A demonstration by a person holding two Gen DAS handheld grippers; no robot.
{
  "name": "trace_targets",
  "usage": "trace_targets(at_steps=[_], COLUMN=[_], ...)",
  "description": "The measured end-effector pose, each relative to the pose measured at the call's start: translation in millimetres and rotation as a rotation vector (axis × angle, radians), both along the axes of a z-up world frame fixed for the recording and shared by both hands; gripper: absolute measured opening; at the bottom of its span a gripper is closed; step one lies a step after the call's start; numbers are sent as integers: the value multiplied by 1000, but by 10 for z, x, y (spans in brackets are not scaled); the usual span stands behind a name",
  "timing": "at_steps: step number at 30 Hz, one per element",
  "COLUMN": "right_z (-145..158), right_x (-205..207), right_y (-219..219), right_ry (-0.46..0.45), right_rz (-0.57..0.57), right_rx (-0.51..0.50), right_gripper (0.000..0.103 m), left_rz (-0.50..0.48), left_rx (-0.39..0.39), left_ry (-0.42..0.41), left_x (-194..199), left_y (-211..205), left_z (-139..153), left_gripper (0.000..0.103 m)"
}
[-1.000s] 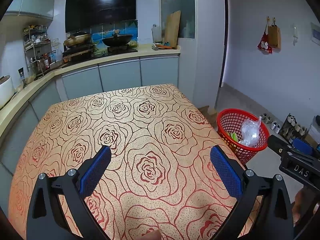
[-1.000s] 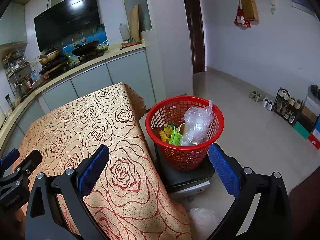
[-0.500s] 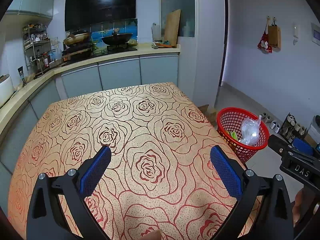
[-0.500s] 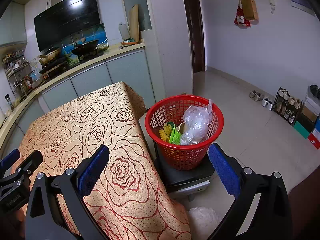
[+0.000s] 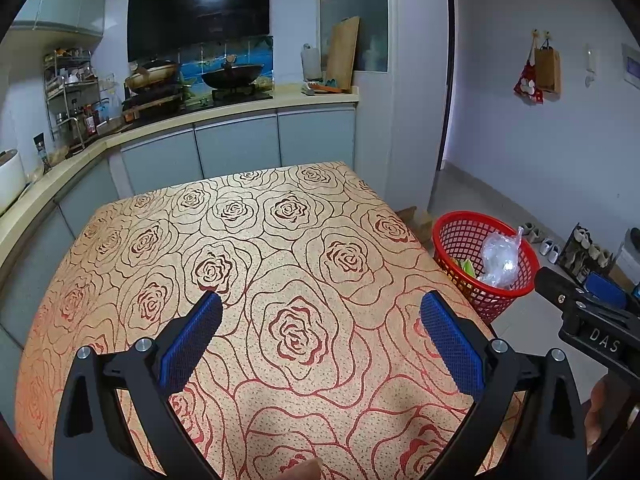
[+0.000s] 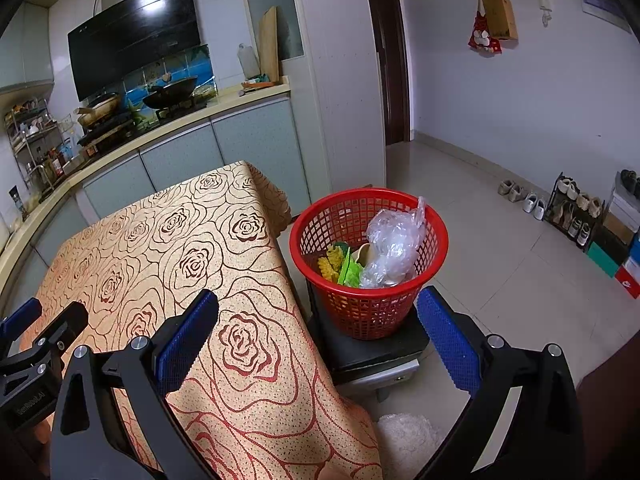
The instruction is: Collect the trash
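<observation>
A red mesh basket (image 6: 432, 256) stands on a dark stool (image 6: 372, 354) right of the table; it also shows as the basket (image 5: 460, 236) in the left wrist view. Inside lie a crumpled clear plastic bag (image 6: 394, 248), a green wrapper (image 6: 350, 272) and yellow scraps (image 6: 329, 266). My left gripper (image 5: 320, 320) hangs open over the rose-patterned tablecloth (image 5: 248, 264), nothing between its blue pads. My right gripper (image 6: 318, 316) is open too, straddling the table's right edge and the basket's near side, holding nothing.
A kitchen counter (image 5: 240, 110) with woks and a spice rack runs behind and left of the table. Shoes and a shoe rack (image 6: 572, 212) line the right wall. A white fluffy thing (image 6: 408, 436) lies on the tiled floor by the stool.
Both grippers stay open and empty. The views have shifted only slightly; the left view has lifted a touch, so the table sits a little lower.
</observation>
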State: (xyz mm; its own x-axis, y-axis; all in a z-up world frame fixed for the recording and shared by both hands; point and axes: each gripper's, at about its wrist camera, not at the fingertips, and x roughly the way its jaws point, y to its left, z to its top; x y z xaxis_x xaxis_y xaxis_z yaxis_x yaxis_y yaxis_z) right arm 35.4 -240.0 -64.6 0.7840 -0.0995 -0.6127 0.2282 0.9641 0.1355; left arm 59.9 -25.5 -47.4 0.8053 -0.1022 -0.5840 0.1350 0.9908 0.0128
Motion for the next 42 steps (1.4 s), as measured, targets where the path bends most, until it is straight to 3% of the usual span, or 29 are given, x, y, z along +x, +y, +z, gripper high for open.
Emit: trace_targets(at_steps=[11,24,42], right_z=[-16,0,-1], right_x=[7,7,10], right_y=[8,19,16], right_ry=[3,-1,0], right_rz=[-5,-1,-2], right_rx=[0,-11,-11], right_gripper=[97,97,97], left_rz=[-13,-46,-51], left_rx=[18,27,20], left_ry=[-60,2,20], left_x=[-66,-22,-6], left_y=[-34,-114,-117], left_z=[35,-38,-55], left_gripper=[96,96,96])
